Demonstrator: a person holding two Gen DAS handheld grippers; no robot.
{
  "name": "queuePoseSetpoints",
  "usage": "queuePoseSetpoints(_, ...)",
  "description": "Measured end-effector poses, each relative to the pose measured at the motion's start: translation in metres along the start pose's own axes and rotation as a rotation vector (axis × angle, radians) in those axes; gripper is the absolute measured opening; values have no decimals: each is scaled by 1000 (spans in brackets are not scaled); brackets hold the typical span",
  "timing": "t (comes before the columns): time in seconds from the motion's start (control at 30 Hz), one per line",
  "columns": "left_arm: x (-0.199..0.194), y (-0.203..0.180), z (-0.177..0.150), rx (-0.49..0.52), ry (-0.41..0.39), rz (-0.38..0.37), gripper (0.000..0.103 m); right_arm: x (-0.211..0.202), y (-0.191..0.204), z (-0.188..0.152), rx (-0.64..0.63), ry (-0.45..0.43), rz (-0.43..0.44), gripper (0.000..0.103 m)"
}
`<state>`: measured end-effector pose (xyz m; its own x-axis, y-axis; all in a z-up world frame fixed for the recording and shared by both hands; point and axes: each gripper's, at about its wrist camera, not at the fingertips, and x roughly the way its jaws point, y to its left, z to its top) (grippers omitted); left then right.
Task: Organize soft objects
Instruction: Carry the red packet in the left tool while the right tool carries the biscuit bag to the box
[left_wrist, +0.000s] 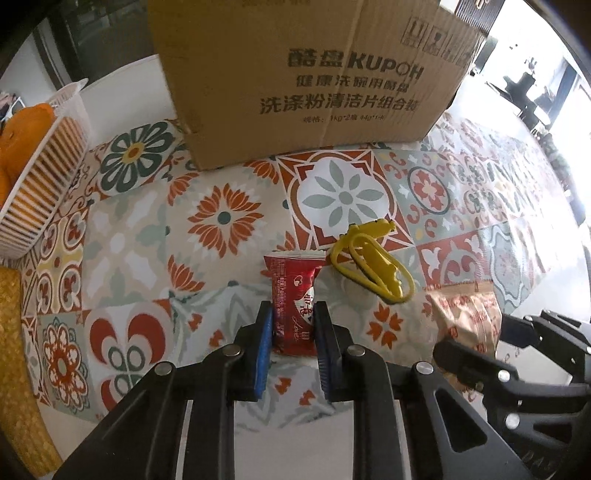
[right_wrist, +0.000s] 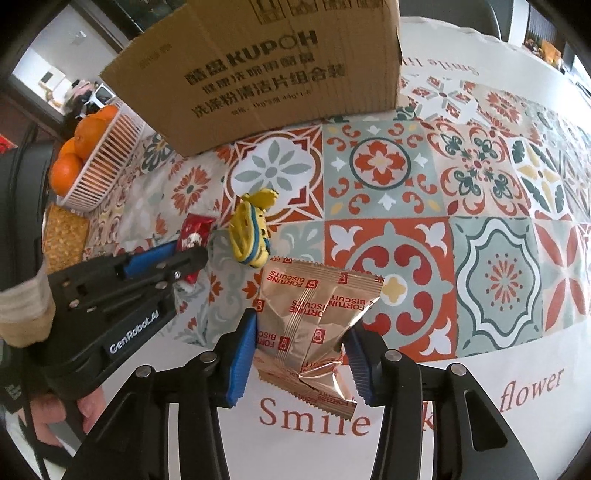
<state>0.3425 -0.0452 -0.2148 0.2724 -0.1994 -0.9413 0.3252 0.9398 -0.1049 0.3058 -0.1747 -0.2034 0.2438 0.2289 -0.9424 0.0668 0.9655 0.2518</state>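
both grippers clamped on snack packets low over the tabletop.

nearest, the left gripper (left_wrist: 294, 325) is shut tight on the lower half of a small red packet (left_wrist: 293, 295), and the right gripper (right_wrist: 301, 343) pinches the sides of a gold packet (right_wrist: 314, 317) printed "fortune biscuits"; its foil buckles between the pads. both packets look light, crinkly and slippery, and the biscuits are likely brittle, so a mild squeeze across the padded middle, not the sealed ends, seems best. just beyond lies a limp yellow toy (right_wrist: 251, 229), best taken at its thicker body. the tabletop (right_wrist: 480, 387) cloth reads "smile" and "flower". farther back stands a cardboard box (left_wrist: 295, 74) marked "kupoh", with a white basket (right_wrist: 107, 162) of oranges to its left.
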Motion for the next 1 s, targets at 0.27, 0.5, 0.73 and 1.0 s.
queuePoseSetpoints(0.27,-40,2,-13,-35,-76,8,22,-20,9,-1,-32,-47,17,47)
queuePoseSetpoints(0.5,-77,5,-10,-53,-155,11,22,-48,15,1,-56,-115,28,47)
queuePoseSetpoints(0.73,-109,0,-2,-59,-237,11,22,-83,28,11,-99,-215,27,47)
queuePoseSetpoints(1.0,-153,-4,10,-42,-350,11,22,-124,42,20,-143,-321,41,47)
